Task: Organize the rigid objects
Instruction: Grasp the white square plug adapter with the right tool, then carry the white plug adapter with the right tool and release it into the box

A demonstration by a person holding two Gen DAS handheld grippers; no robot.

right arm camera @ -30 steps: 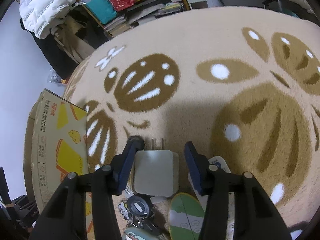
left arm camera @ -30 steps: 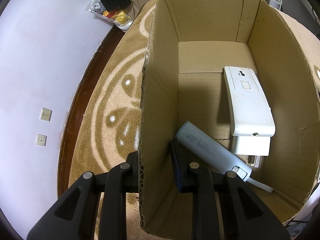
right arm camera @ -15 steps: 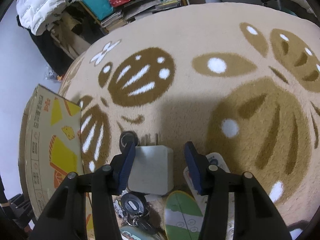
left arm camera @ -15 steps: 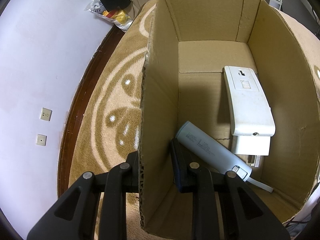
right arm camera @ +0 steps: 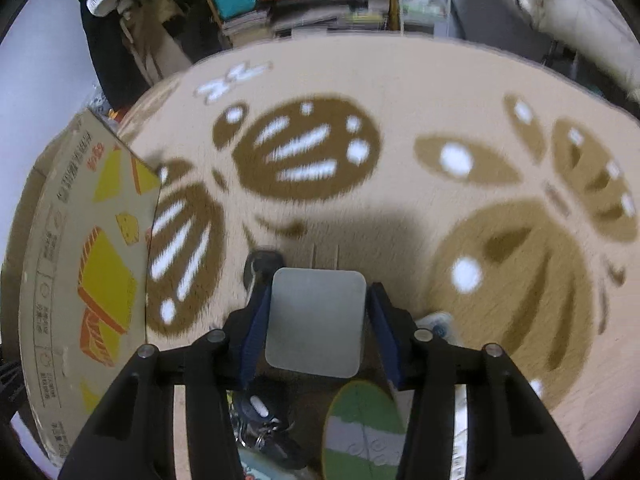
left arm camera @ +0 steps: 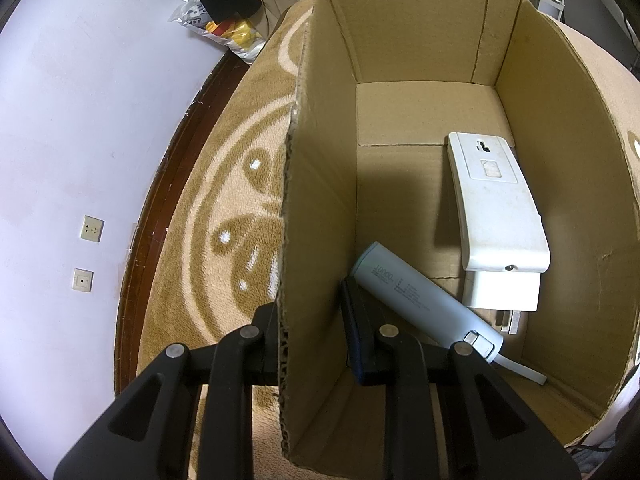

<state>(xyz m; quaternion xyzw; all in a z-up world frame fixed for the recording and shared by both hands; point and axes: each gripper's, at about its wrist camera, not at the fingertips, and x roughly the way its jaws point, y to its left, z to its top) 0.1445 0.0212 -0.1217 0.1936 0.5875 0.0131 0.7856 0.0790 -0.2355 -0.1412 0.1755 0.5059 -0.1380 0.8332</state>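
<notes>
My left gripper (left arm camera: 310, 320) straddles the left wall of an open cardboard box (left arm camera: 320, 208), one finger outside and one inside, jaws apart around the wall. In the box lie a pale blue cylindrical power bank (left arm camera: 420, 300), a long white device (left arm camera: 496, 200) and a white plug adapter (left arm camera: 500, 292). My right gripper (right arm camera: 316, 320) is shut on a white square charger (right arm camera: 316, 320) with two prongs pointing forward, held above the carpet. The box's printed outer side (right arm camera: 80, 260) shows at the left of the right wrist view.
Below the right gripper lie a bunch of keys with a black fob (right arm camera: 260, 420), a green oval item (right arm camera: 360, 428) and other small things on the patterned beige carpet (right arm camera: 400, 100). Shelves and clutter (right arm camera: 300, 0) stand beyond. A wall with sockets (left arm camera: 92, 228) is left of the box.
The right gripper closed on the white charger and lifted it off the carpet; a round dark item beneath its left finger came into view. The left gripper has not moved.
</notes>
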